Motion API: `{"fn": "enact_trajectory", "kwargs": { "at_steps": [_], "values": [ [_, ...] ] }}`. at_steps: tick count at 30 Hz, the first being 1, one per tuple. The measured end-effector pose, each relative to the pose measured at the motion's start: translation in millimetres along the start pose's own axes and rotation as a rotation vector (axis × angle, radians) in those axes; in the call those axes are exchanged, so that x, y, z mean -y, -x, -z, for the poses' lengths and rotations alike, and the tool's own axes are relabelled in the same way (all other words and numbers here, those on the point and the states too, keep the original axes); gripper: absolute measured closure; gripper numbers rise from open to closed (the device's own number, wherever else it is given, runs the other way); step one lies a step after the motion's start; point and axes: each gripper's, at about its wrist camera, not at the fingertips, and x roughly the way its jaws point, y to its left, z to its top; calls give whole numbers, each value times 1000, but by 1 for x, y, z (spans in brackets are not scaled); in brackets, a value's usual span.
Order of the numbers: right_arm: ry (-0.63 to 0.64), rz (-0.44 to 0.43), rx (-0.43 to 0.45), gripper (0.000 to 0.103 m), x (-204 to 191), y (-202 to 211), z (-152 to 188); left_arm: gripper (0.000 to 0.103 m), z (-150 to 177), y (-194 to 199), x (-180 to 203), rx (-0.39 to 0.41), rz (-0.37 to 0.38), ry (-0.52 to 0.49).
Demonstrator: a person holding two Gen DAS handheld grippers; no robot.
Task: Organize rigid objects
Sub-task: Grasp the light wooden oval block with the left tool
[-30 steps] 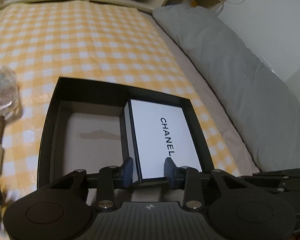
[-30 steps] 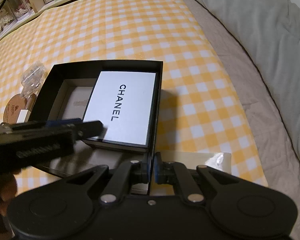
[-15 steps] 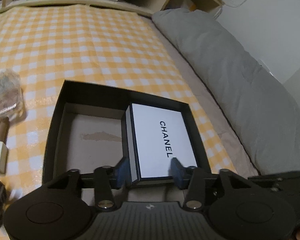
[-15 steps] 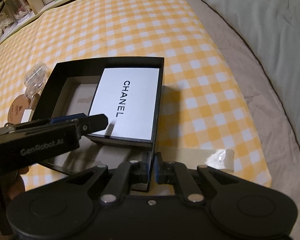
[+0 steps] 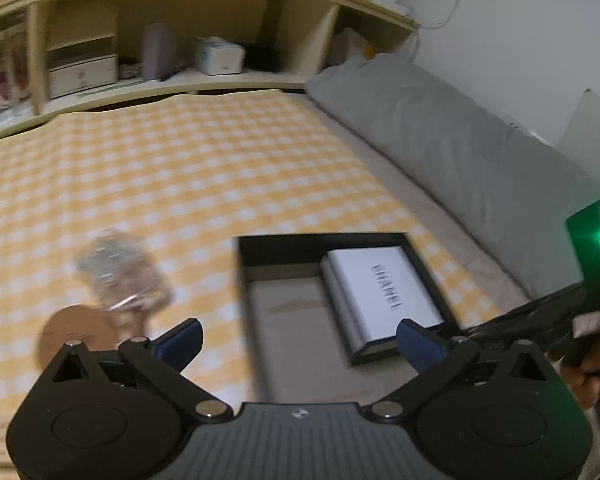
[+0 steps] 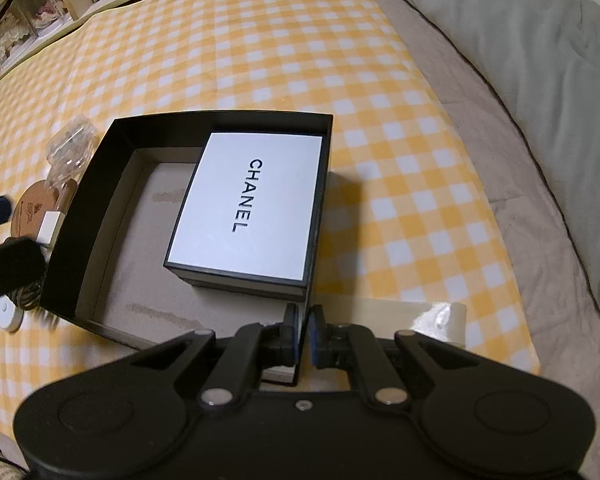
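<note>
While the white box (image 6: 246,208) lies in the right half of the black tray (image 6: 80,216), the left tool (image 5: 298,342) is opening, empty. The right tool (image 6: 303,340) pinches the tray's near wall; keep it steadied for the next item.

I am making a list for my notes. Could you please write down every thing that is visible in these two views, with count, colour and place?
big open box: 1, black outside, grey floor, on the checked cloth.
white lidded box: 1, white top with black letters, inside the big open box, at its right wall.
checked cloth: 1, yellow and white, covers the surface.
clear plastic packet: 1, transparent, left of the big box.
round cork disc: 1, brown, near the packet.
small white block: 1, beside the disc.
grey bedding: 1, along the right.
wooden shelf: 1, at the far end.
left gripper: black, blue pads, jaws opening, nothing between them.
right gripper: black, shut on the big box's near wall.
</note>
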Motion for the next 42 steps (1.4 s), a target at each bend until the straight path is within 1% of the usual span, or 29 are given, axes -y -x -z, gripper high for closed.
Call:
{"fn": "enact_trajectory", "kwargs": {
  "at_steps": [5, 8, 11, 14, 20, 23, 26, 31, 35, 39, 42],
  "values": [
    [10, 5, -1, 97, -1, 0, 0, 0, 10, 15, -43, -12, -88, 41],
    [11, 5, -1, 97, -1, 0, 0, 0, 18, 23, -74, -14, -157, 76],
    [12, 7, 0, 97, -1, 0, 0, 0, 29, 26, -103, -34, -224, 125],
    [16, 8, -1, 97, 0, 0, 0, 0, 38, 29, -129, -51, -289, 154],
    [25, 10, -2, 97, 0, 0, 0, 0, 55, 30, -171, -85, -380, 222],
    [24, 10, -2, 97, 0, 0, 1, 0, 61, 32, -187, -101, -421, 260],
    [25, 9, -2, 97, 0, 0, 1, 0, 68, 32, -197, -119, -467, 269],
    [32, 14, -2, 97, 0, 0, 1, 0, 76, 28, -205, -147, -467, 304],
    [32, 14, -3, 97, 1, 0, 1, 0, 78, 21, -203, -157, -465, 289],
    [35, 14, -4, 97, 1, 0, 1, 0, 76, 9, -197, -162, -443, 302],
    [34, 14, -4, 97, 1, -1, 1, 0, 75, 3, -192, -173, -452, 278]
  ]
}}
